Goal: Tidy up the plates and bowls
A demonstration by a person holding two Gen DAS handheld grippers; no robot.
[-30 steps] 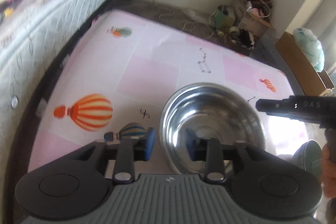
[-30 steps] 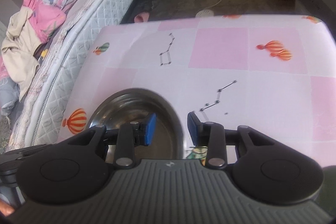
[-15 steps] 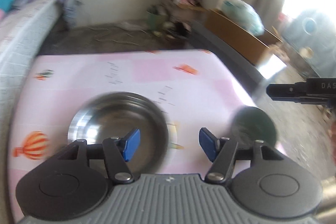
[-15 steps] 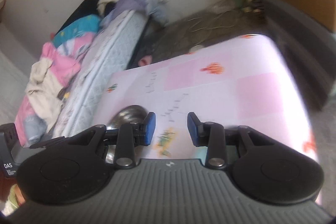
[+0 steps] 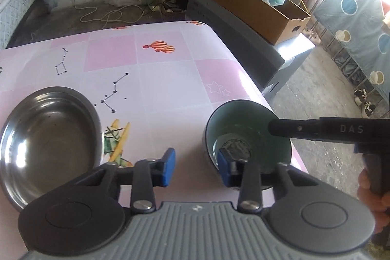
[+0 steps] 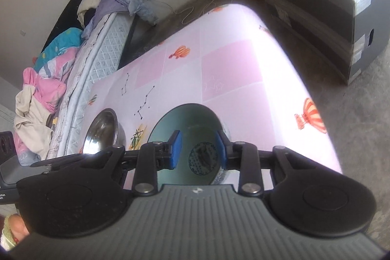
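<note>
Directly ahead of my right tongs, the green bowl sits on the pink tablecloth near the table's near corner. My right jaws stand narrow and are closing, both blue pads hanging over the bowl's hollow, with nothing pressed between them as far as I can tell. My left tongs are likewise narrow and closing, empty, poised over bare cloth: the steel bowl lies off to their left, the green bowl just off their right pad.

Assessment of the step in hand: I judge it to be taking up the green bowl so it can be set with the steel one. To do it well, I should straddle the rim, one pad inside and one outside the wall, rather than close both pads in the hollow, where they grip nothing. The bowl stands close to the table edge; a nudge outward could tip it off, so the approach should press inward, toward the table's middle. The glazed wall looks slick; a firm, square bite is advisable. The left tongs should keep clear of the right handle, which crosses above the bowl in the left view.

Count:
- bowls: two, one green, one steel
- plates: none in view
- tongs: two
</note>
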